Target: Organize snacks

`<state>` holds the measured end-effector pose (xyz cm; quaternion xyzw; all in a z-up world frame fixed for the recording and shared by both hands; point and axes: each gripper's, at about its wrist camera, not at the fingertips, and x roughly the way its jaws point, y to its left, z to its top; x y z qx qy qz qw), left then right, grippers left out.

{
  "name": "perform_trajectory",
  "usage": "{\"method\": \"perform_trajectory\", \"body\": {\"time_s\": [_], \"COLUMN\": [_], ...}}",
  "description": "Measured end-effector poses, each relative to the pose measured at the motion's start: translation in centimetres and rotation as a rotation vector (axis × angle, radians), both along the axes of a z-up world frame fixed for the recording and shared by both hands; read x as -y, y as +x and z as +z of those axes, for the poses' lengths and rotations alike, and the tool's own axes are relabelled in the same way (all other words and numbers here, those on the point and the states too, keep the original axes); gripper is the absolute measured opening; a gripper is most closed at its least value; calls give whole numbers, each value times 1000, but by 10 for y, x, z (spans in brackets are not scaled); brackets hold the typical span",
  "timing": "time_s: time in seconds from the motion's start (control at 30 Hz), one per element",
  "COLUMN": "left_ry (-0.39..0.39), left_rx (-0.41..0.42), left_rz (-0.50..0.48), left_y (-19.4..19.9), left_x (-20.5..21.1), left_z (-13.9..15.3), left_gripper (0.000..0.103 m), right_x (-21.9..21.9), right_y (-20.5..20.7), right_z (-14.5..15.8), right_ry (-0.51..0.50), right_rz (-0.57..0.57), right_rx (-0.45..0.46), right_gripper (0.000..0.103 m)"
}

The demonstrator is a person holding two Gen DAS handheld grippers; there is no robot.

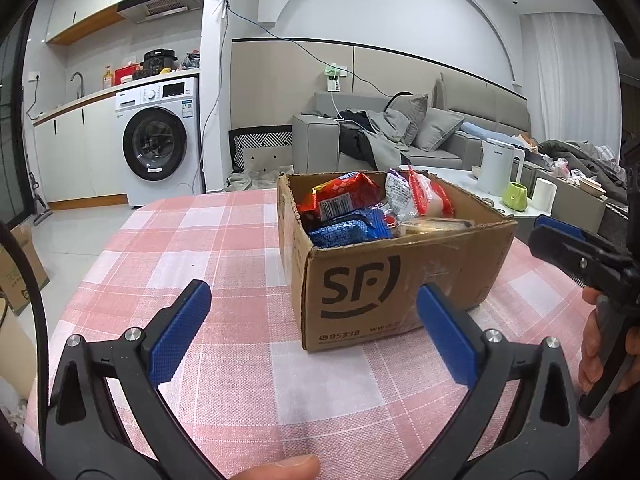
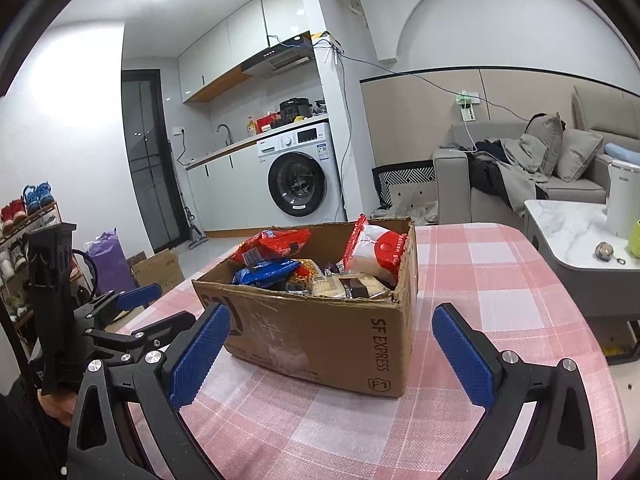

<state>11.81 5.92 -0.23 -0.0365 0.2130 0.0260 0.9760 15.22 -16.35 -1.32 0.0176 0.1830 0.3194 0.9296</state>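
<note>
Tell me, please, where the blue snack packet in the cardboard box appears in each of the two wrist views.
Left wrist view: the blue snack packet lies right of centre, in the box's near corner, below the red packet.
Right wrist view: it lies left of centre, by the box's near left wall, again below the red packet.
Shared landmark: the washing machine behind the cardboard box.

box top: left open, but filled to the rim by snack packets (image 2: 276, 246).
cardboard box (image 1: 400, 276): the tablecloth's (image 1: 224, 248) middle is blocked.
tablecloth around box: left bare on all sides.
</note>
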Motion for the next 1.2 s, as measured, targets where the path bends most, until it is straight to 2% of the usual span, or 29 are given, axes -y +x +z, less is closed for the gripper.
{"method": "perform_trajectory", "body": {"time_s": [0.53,1.2], "left_ry": [5,-8], "left_rx": [21,-5], "left_rz": [-3,22], "left_y": [-4,2], "left_x": [0,-4], "left_z": [1,-4], "left_gripper": [102,102], "right_x": [-1,6], "right_y": [1,5], "right_z": [-6,-7], "right_ry": [-11,6], "right_rz": [-8,-29], "right_rx": [-4,-23], "right_gripper": [103,103]}}
